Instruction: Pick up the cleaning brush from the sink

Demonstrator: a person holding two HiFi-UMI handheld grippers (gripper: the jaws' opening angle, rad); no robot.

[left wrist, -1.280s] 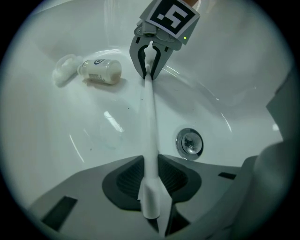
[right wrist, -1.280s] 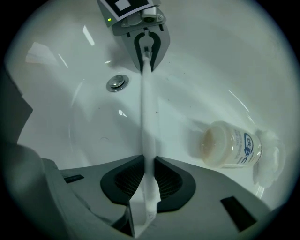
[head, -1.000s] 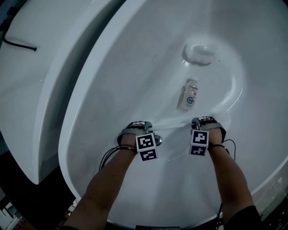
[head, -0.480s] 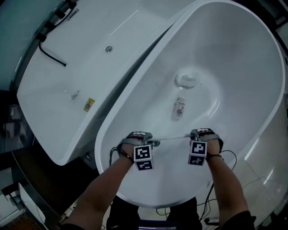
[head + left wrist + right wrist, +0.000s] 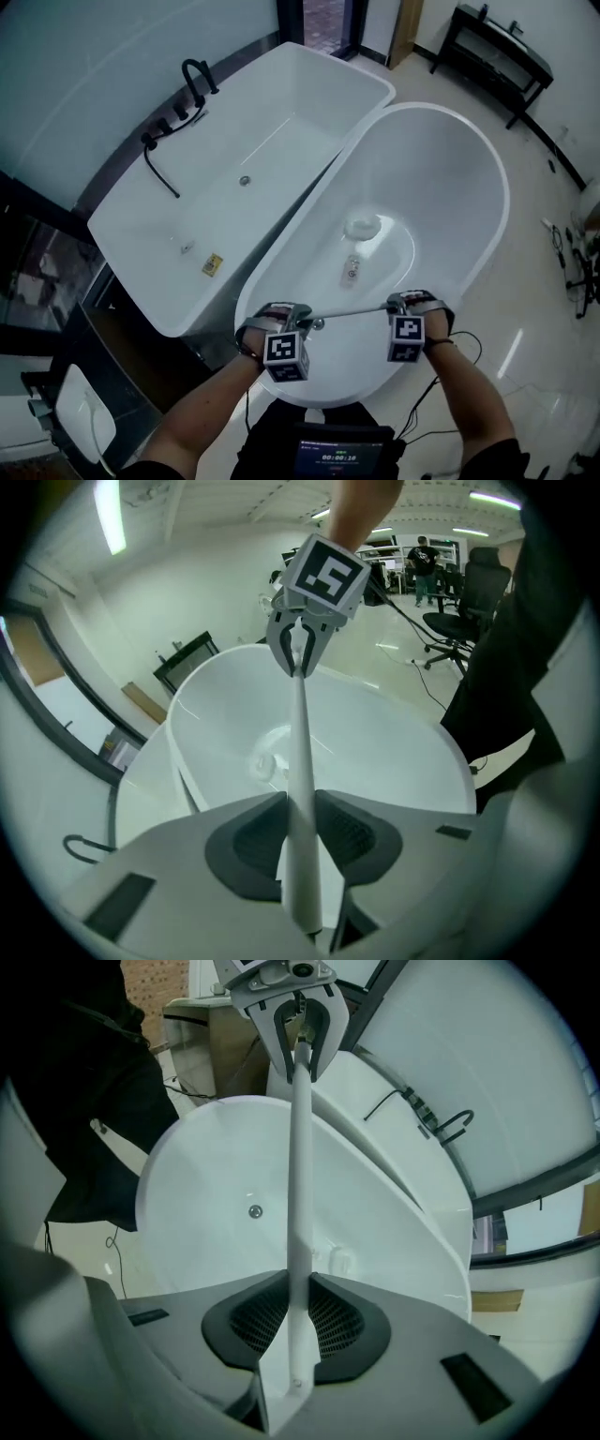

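The cleaning brush shows as a long thin white handle [image 5: 352,311] held level high above the oval white tub [image 5: 469,187]. My left gripper [image 5: 298,317] is shut on one end and my right gripper [image 5: 398,305] is shut on the other. In the left gripper view the handle [image 5: 302,761] runs out between the dark pads to the right gripper [image 5: 298,649]. In the right gripper view the handle [image 5: 300,1194] runs between the pads to the left gripper [image 5: 300,1030]. No bristle head shows.
A small bottle [image 5: 352,271] lies on the tub floor below a round white drain fitting [image 5: 362,226]. A rectangular bathtub [image 5: 234,178] with a black faucet [image 5: 192,80] stands at the left. At the top right is a black bench [image 5: 497,52]; cables trail on the floor.
Both grippers and the view have risen far above the tub, which now looks much smaller, with the room showing around it. The handle stays gripped at both ends.
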